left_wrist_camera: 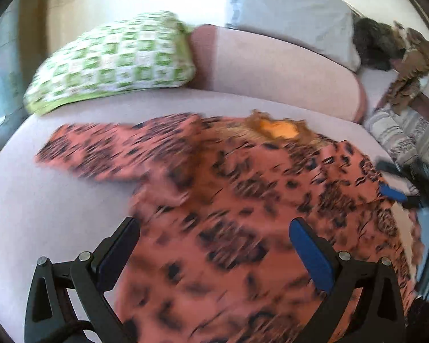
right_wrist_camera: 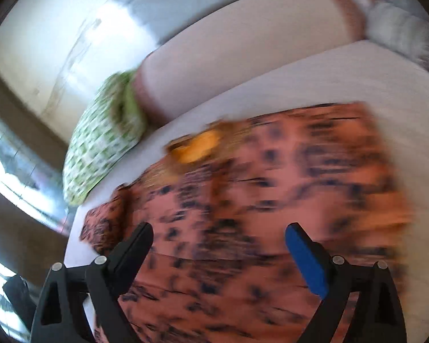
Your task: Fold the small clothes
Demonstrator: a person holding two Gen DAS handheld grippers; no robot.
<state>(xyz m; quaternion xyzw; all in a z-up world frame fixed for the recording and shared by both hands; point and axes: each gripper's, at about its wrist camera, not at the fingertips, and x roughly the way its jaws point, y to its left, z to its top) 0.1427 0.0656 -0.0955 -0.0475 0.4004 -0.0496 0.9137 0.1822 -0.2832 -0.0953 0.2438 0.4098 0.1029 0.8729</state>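
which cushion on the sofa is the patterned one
The green-and-white checked cushion at the left end; the pale blue-grey cushion further right is plain.

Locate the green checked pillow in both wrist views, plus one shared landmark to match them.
Left wrist: green checked pillow sits upper left, lying on the sofa seat against the backrest, beyond the orange patterned garment.
Right wrist: the pillow is at middle left, tilted by the camera's roll and blurred, at the seat's far end.
Shared landmark: the garment's yellow-orange neck opening.
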